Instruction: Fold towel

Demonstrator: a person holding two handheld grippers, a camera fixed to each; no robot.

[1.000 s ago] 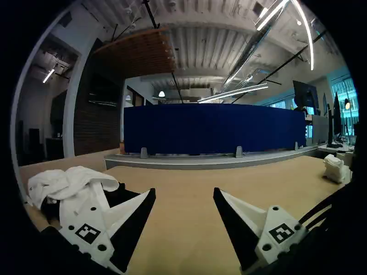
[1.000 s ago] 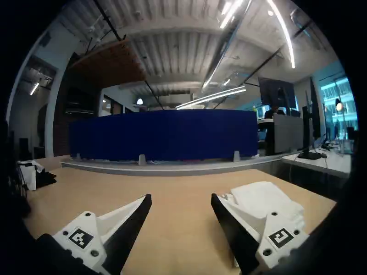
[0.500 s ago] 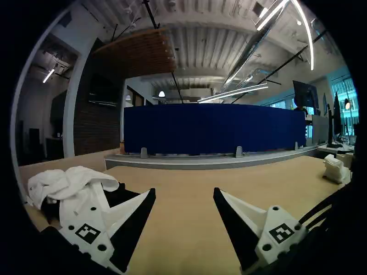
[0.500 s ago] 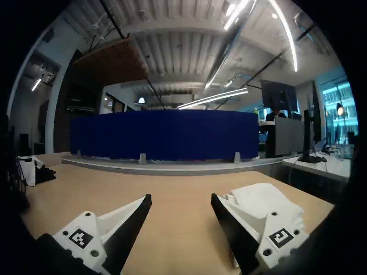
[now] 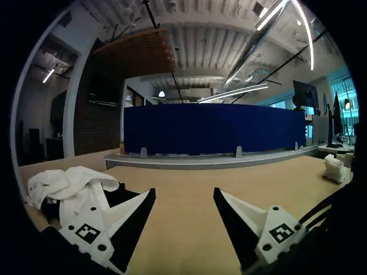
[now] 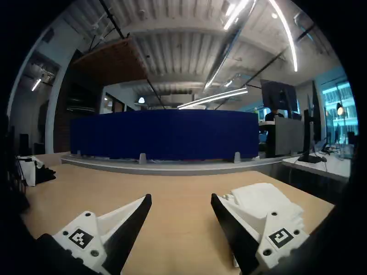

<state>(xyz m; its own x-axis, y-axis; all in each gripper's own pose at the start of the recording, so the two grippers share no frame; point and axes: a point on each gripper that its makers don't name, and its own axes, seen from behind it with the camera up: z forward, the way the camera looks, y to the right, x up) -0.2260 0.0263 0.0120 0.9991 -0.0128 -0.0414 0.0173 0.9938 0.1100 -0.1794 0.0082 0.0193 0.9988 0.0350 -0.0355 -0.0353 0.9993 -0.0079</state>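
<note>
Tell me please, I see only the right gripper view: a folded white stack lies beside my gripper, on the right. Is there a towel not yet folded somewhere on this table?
Observer: Yes. In the left gripper view a crumpled white towel lies in a heap on the wooden table, at the left side of the left gripper.
Operator: Does that gripper hold it already?
Observer: No. Its jaws stand open with bare table between them, and the towel lies outside them.
</note>
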